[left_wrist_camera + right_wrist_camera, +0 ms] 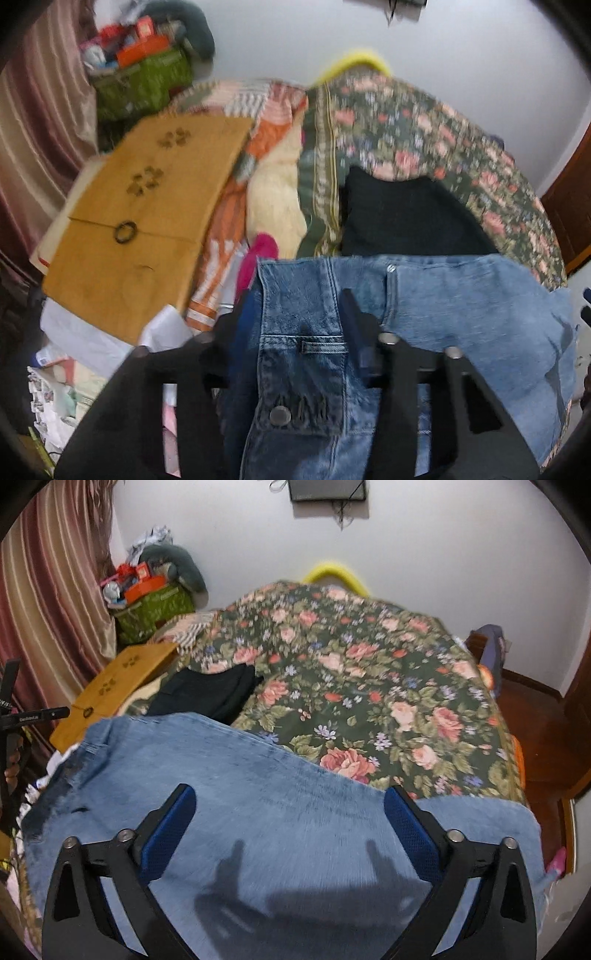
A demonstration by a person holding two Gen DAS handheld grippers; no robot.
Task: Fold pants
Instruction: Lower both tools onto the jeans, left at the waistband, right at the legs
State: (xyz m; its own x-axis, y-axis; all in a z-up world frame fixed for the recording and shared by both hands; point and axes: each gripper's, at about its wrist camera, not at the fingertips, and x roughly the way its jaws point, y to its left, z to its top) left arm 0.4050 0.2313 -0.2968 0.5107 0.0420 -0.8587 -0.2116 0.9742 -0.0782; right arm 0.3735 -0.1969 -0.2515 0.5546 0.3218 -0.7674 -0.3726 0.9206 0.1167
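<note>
The blue denim pants [461,310] lie across the near edge of the floral bedspread [424,129]. In the left wrist view my left gripper [295,306] is shut on the pants' waistband, with the metal button [279,415] and a belt loop between the fingers. In the right wrist view my right gripper [290,797] is open and empty, hovering just above the flat denim [277,775]; its shadow falls on the cloth below.
A folded black garment [406,218] lies on the bed behind the pants, also in the right wrist view [210,694]. A brown cardboard box [140,206] and loose clothes sit left. A green bag [151,609], curtain and wooden floor [535,731] border the bed.
</note>
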